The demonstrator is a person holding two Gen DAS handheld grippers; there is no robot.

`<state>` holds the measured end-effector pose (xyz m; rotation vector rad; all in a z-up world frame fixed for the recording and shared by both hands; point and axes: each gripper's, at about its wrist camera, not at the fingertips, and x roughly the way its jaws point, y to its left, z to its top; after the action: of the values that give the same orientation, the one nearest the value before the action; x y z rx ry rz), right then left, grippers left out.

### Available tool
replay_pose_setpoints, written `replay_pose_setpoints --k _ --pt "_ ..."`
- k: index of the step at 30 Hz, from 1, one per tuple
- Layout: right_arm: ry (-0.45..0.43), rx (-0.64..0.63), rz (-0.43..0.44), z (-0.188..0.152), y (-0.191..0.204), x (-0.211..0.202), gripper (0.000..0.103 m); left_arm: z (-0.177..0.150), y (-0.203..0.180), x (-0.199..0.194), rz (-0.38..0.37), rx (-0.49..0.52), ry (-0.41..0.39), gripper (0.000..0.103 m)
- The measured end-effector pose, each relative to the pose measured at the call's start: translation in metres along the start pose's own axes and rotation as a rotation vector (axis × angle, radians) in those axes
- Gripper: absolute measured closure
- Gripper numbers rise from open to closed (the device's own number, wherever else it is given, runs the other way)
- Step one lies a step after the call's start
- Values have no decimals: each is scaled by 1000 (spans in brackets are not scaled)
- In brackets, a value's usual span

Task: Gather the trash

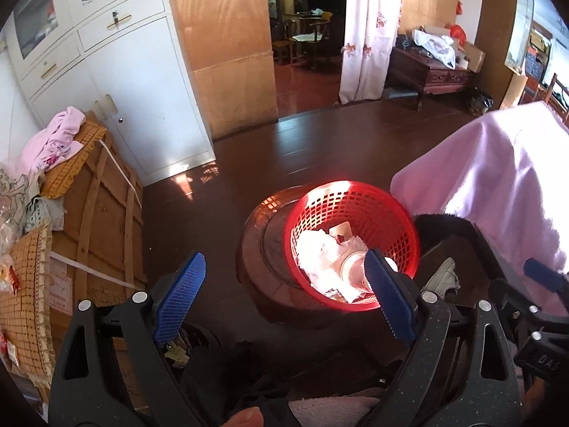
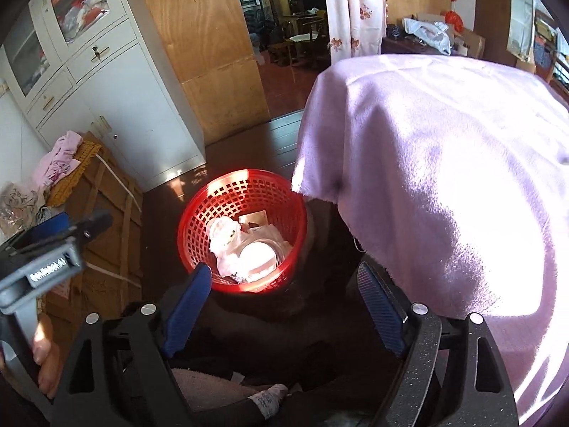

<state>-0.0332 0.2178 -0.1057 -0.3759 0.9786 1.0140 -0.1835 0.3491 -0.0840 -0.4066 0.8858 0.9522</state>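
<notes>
1. Trash [image 1: 330, 259], mostly crumpled white paper and plastic wrappers, lies inside a red lattice wastebasket [image 1: 377, 206]; from the right wrist view the same trash [image 2: 245, 249] shows a round, clear, lid-like piece on top, and the wastebasket [image 2: 199, 220] stands lit by a patch of sun.
2. The wastebasket sits on a dark round wooden stool [image 1: 256, 249] on the dark plank floor [image 1: 284, 156], just beside a piece of furniture draped with a pale lilac cloth [image 1: 498, 178].
3. The left gripper [image 1: 284, 277] hovers above the stool and basket with its blue pads spread wide; nothing is between them, and the right pad overlaps the basket's near rim in the picture.
4. The right gripper [image 2: 284, 299] is likewise wide open and empty, its pads standing to either side of the basket's near edge, above it and not touching.
5. In the right wrist view the left gripper's grey body appears at the left edge, with fingers [image 2: 44, 356] of the person's hand wrapped around its handle.
6. The lilac cloth [image 2: 444, 178] fills the right half of that view.
7. To the left stands a wooden crate [image 1: 106, 213] bound with white straps, piled with cushions and a pink garment [image 1: 57, 138].
8. Behind it is a white metal cabinet [image 1: 142, 89], then plywood panels and a doorway with a flowered curtain [image 1: 370, 28].
</notes>
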Motion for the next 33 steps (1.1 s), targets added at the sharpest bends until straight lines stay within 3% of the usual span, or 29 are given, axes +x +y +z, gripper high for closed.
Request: replay_pose_setpoints --k 33 --pt "22 -25 -5 -3 5 6 20 -10 -19 11 -1 40 -1 13"
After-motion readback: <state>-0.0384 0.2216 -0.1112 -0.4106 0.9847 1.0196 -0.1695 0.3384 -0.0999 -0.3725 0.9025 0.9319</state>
